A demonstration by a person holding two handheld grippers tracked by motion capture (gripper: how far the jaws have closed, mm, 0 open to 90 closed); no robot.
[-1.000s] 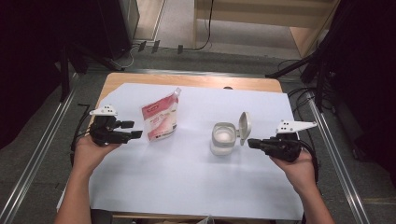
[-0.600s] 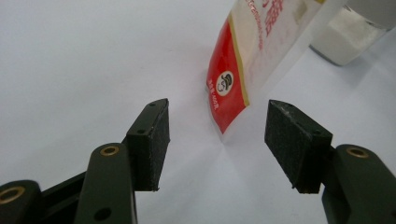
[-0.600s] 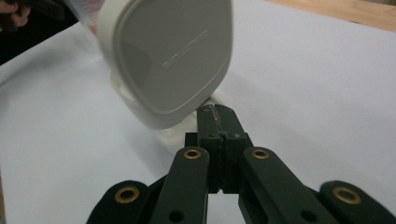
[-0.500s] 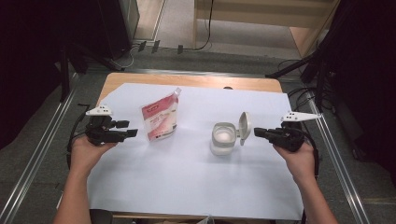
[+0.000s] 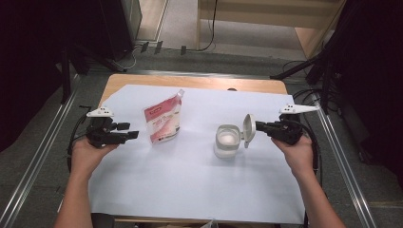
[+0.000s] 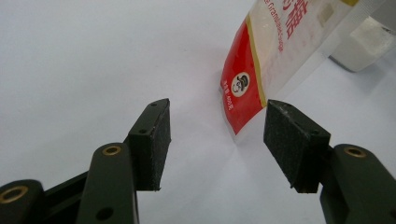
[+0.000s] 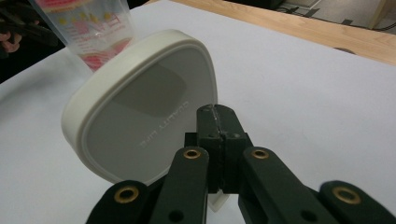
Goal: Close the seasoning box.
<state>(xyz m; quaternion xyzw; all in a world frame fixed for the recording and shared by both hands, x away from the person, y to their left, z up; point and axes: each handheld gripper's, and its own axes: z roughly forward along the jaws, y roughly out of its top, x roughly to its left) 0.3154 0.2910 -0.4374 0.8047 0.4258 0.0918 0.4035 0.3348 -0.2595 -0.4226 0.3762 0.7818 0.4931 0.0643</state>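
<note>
We had the left gripper (image 5: 134, 135) open, just left of the pouch (image 5: 163, 121). The right gripper (image 5: 257, 126), jaws closed, sat against the container (image 5: 226, 141) lid (image 5: 247, 129); a shove could've tipped it.

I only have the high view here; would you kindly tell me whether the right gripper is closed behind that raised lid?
Observer: Yes, in the right gripper view the right gripper has its jaws pressed together, right behind the lid of the container.
Operator: Thank you. Is there anything on the lid's inner face?
Observer: Faint raised lettering near the middle, too small to read.
Operator: And the left gripper, is it on the pouch?
Observer: No. In the left gripper view the left gripper is open, and the red bottom corner of the pouch lies just beyond the pads, untouched.
Operator: Any marking on that corner?
Observer: A small round logo on the red band.
</note>
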